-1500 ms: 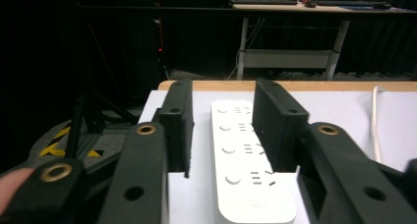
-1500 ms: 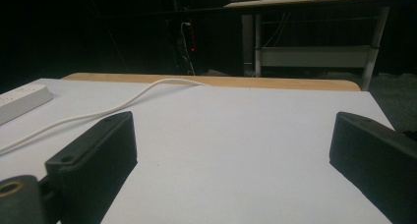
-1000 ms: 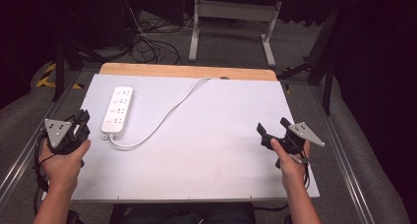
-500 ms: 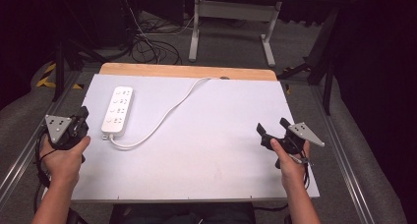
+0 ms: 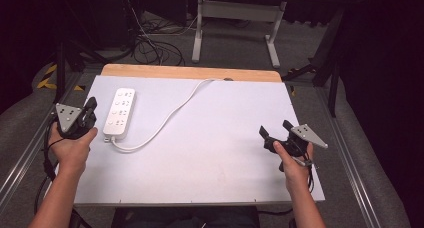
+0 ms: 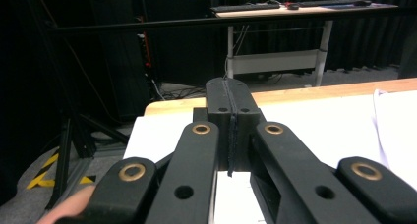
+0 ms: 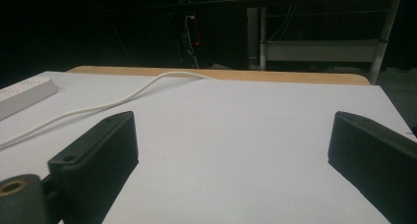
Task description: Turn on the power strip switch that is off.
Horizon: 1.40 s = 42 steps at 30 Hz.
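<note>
Person stands at the near edge of a flat white-topped table with a pale wooden strip along its far side, one pair of black tongs in each hand. Left tongs held at the table's left edge, grey three-cornered plate on top; in the left gripper view the two jaws are pressed together, only a thin seam between them, nothing held. Left hand wraps the handle from below. Right tongs sit near the table's right edge, over the white surface; in the right gripper view the two jaws stand wide apart with bare tabletop between them, nothing held. Right hand grips from behind. A long white plastic power strip with several sockets lies flat on the left part of the table, just beside the left tongs, apart from them, its length running away from the person. Its white cord leaves the near end, loops back and runs diagonally to the far wooden edge near the middle. The strip's end and the cord also appear at the left of the right gripper view. Behind the table: dark floor, tangled black cables, a white metal desk frame.
</note>
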Each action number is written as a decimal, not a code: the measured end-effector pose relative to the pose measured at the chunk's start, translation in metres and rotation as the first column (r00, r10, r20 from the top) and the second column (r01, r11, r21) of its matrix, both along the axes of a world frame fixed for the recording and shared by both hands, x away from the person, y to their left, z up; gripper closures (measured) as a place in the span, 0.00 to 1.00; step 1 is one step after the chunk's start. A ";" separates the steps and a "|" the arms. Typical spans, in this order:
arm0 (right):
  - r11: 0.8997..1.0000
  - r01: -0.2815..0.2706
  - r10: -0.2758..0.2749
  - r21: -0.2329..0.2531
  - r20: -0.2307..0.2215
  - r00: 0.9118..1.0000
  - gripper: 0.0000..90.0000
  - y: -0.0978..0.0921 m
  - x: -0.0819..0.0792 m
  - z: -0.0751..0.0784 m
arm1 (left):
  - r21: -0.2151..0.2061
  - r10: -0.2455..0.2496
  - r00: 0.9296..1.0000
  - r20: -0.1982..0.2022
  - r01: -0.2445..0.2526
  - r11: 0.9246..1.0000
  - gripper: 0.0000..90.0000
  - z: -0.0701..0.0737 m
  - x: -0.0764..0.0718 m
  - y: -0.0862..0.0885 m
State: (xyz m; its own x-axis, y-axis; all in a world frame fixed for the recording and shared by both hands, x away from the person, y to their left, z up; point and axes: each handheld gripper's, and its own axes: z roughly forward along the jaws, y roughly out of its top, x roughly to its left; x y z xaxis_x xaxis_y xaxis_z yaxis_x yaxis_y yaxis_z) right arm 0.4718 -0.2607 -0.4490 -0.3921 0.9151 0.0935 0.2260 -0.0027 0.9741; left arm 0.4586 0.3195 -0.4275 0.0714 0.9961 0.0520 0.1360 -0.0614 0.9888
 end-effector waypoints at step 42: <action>1.000 -0.017 0.017 0.010 0.002 1.000 0.07 0.003 0.002 0.001 | -0.014 -0.042 0.920 -0.390 0.040 0.999 1.00 -0.018 0.100 0.007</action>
State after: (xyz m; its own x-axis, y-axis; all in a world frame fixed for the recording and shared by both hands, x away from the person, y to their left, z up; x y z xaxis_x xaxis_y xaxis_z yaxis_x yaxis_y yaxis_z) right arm 0.4741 -0.2578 -0.4479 -0.4079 0.9073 0.1019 0.2242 -0.0086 0.9745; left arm 0.5585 0.3260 -0.4454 0.1254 0.9921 0.0060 0.5088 -0.0695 0.8581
